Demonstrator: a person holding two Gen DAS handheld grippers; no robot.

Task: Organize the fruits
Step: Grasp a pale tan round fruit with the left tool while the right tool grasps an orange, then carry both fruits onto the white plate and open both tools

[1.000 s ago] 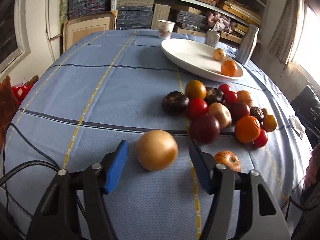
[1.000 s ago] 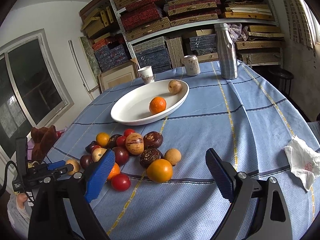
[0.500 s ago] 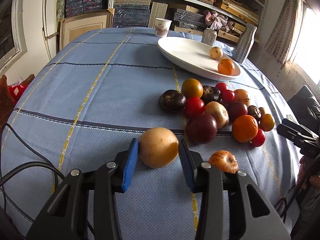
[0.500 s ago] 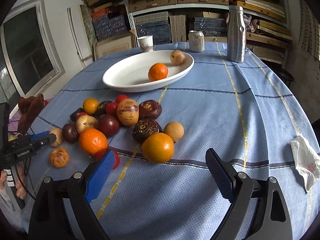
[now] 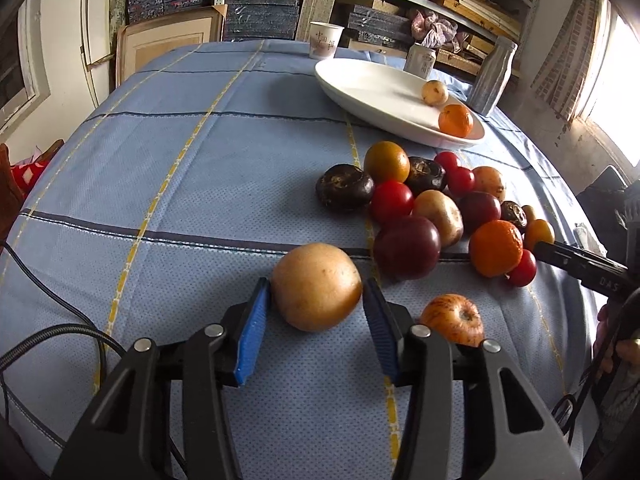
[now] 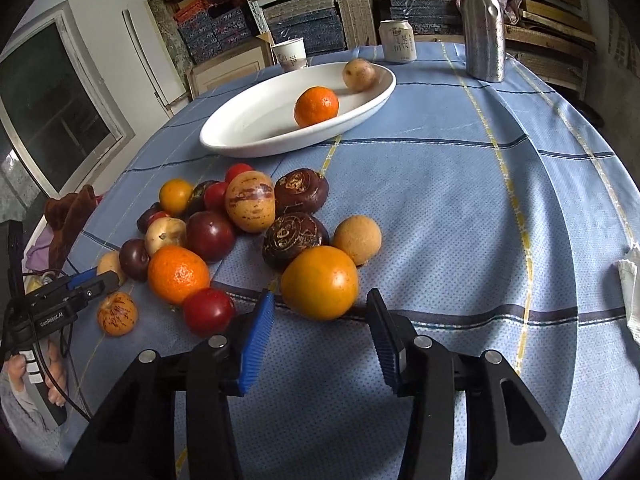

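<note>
Tan pear (image 5: pixel 316 286) sits gripped between my left gripper's (image 5: pixel 316 312) fingers; my right gripper (image 6: pixel 320 320), fingers just narrowed, brackets the yellow-orange fruit (image 6: pixel 319 282) without touching, both on the surface (image 5: pixel 200 168).

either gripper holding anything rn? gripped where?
Left gripper: pads at the sides of the tan round fruit; contact unclear. Right gripper: jaws just closed around the orange fruit; grip unclear.

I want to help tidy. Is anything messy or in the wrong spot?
Yes. Only an orange and a tan fruit sit in the white dish. The rest lie heaped on the tablecloth, and a crumpled tissue sits at the table's right edge.
</note>
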